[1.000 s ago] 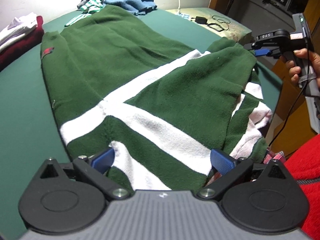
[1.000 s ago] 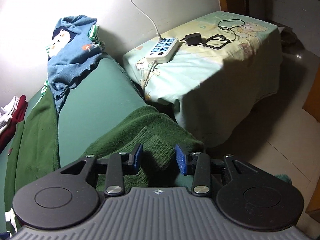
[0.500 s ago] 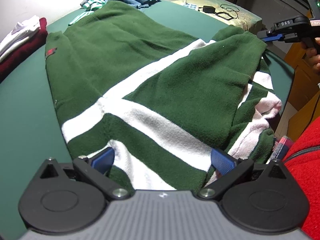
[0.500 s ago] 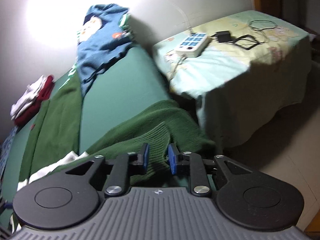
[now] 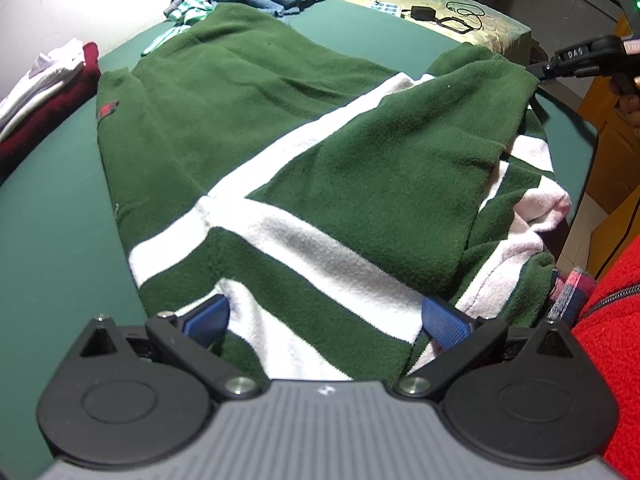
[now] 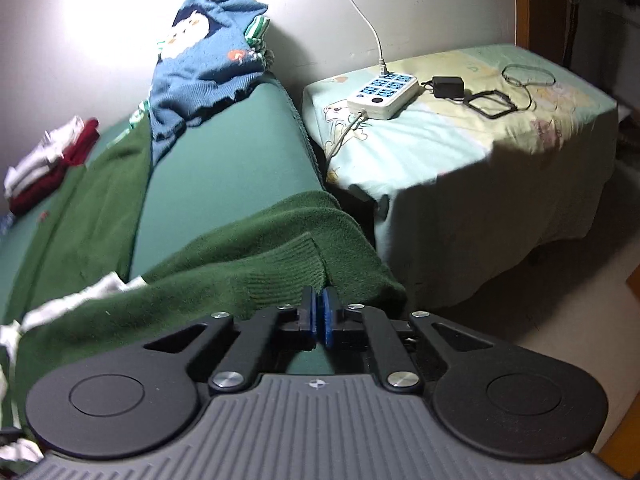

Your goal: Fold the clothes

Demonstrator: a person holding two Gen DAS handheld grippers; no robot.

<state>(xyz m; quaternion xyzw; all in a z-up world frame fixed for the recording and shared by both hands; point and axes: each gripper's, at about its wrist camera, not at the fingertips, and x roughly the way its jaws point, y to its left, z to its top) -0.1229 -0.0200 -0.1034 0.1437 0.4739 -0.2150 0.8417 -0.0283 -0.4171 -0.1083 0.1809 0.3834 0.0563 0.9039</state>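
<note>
A dark green sweater [image 5: 248,120] with white stripes lies spread on the green table [image 5: 52,216], one sleeve folded across its body. My left gripper [image 5: 326,318] is open at the near edge, its blue pads [image 5: 208,316] on either side of the striped fabric. In the right wrist view my right gripper [image 6: 319,314] is shut on the ribbed cuff [image 6: 288,276] of the green sleeve at the table's right edge. In the left wrist view the right gripper [image 5: 538,71] meets the sleeve's far corner, held by a hand.
A blue knit top [image 6: 204,60] is heaped at the table's far end. A folded white and red stack [image 5: 48,80] sits far left. A cloth-covered side table [image 6: 500,168] carries a power strip [image 6: 382,90] and charger. A red sleeve [image 5: 616,320] and plaid cloth [image 5: 568,292] are near right.
The right gripper's jaws went from open around the cuff to shut on it. The left gripper stayed open and shifted slightly forward over the sweater.
</note>
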